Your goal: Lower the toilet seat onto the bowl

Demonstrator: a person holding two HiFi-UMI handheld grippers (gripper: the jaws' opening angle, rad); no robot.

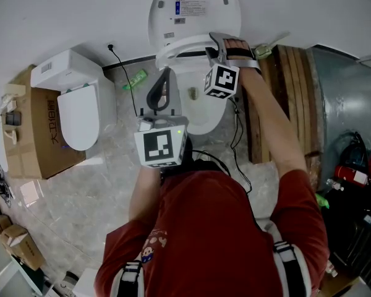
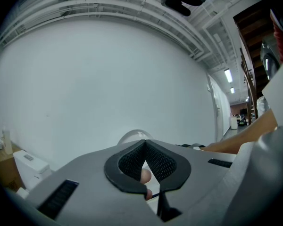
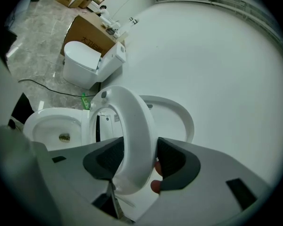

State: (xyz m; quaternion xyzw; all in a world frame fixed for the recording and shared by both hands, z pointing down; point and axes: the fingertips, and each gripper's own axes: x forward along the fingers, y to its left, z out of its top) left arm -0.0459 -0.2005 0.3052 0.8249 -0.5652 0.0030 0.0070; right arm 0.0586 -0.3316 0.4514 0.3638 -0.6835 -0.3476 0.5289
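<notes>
A white toilet stands against the wall with its lid (image 1: 195,8) raised. The toilet seat (image 1: 182,45) is tilted forward off the lid, above the open bowl (image 1: 195,113). My right gripper (image 1: 219,45) reaches in from the right and is shut on the seat's front rim. In the right gripper view the seat (image 3: 132,126) fills the gap between both pads, with the lid (image 3: 179,117) behind it and the bowl (image 3: 52,121) at the left. My left gripper (image 1: 161,88) hovers over the bowl's left side with its tips together and nothing in them. In the left gripper view it (image 2: 145,145) faces the bare wall.
A second white toilet (image 1: 80,104) sits at the left beside a cardboard box (image 1: 31,135). A black cable (image 1: 120,67) and a green bottle (image 1: 135,79) lie on the floor between the toilets. Wooden planks (image 1: 290,98) stand close on the right.
</notes>
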